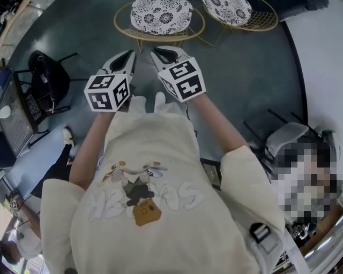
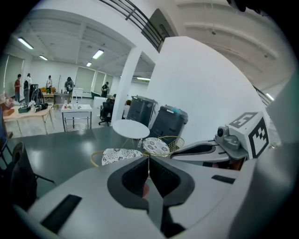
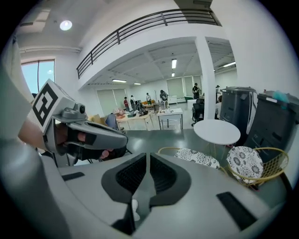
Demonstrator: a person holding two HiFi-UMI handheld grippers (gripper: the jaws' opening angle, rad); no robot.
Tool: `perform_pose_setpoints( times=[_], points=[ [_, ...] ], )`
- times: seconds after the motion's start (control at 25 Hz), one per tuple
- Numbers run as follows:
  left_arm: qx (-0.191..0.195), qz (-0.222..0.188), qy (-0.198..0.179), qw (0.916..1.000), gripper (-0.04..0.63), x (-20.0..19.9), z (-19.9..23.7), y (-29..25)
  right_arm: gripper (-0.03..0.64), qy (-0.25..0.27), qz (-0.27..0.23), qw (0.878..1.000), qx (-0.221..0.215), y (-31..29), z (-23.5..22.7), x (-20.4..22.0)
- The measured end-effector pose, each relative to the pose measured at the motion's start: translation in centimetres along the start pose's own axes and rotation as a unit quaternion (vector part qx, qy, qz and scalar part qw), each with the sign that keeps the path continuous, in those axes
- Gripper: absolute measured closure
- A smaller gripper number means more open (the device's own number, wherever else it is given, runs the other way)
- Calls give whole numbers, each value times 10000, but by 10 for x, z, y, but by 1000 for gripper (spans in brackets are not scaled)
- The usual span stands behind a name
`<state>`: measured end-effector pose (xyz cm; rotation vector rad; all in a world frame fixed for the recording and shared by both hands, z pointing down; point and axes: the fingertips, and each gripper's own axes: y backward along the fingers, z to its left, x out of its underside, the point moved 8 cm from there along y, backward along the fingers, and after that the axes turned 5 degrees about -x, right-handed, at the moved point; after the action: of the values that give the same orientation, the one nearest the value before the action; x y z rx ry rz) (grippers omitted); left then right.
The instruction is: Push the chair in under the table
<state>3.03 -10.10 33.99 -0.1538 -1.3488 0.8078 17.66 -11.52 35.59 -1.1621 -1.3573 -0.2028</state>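
Two gold wire chairs with patterned cushions stand on the dark floor ahead of me, one [image 1: 161, 15] straight in front and one [image 1: 228, 9] to its right. The round white table [image 3: 216, 131] stands just beyond them. The nearer cushion [image 2: 119, 155] shows over my left jaws. Both grippers are raised side by side in front of my chest, well short of the chairs. My left gripper [image 1: 127, 56] is shut with nothing in it, its tips meeting [image 2: 148, 163]. Beside it my right gripper [image 1: 161, 53] is shut and empty too [image 3: 147, 156].
A black chair with a bag [image 1: 48, 75] and a desk edge stand at the left. A grey office chair [image 1: 286, 136] and a seated person are at the right. Two grey bins [image 2: 168, 121] stand behind the table by a white wall. Far off, people stand at work tables.
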Motion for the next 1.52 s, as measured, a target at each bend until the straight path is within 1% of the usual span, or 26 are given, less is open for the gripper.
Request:
perform_pose_setpoints(
  times=[0.12,0.24,0.44,0.64,0.76,0.88,1.12,1.32,1.52],
  points=[
    [15,50,-26,10000,584,0,-19,23,586,-240,-78,9996,-131,31,15,-3],
    [67,70,70,9999,584,1,-34,42,586,-553,-177,9980,-264,57,28,-5],
    [173,-10,278,9995,584,5,-52,60,586,-705,-174,9955,-602,84,43,-3],
    [1,42,130,9999,584,20,-66,72,586,-975,-193,9929,-653,102,48,10],
    [-39,107,209,9997,584,24,-65,71,588,-1188,-201,9911,-560,100,45,16],
    [-116,85,226,9996,584,24,-60,75,598,-1382,-331,9880,-607,93,51,14],
    [-134,47,346,9993,584,30,-60,79,602,-1216,-507,9896,-579,92,65,7],
    [-102,75,323,9994,584,33,-65,85,603,-1229,-475,9892,-638,95,72,11],
    [-178,68,356,9992,584,41,-64,92,603,-1254,-509,9885,-679,95,79,15]
  ],
)
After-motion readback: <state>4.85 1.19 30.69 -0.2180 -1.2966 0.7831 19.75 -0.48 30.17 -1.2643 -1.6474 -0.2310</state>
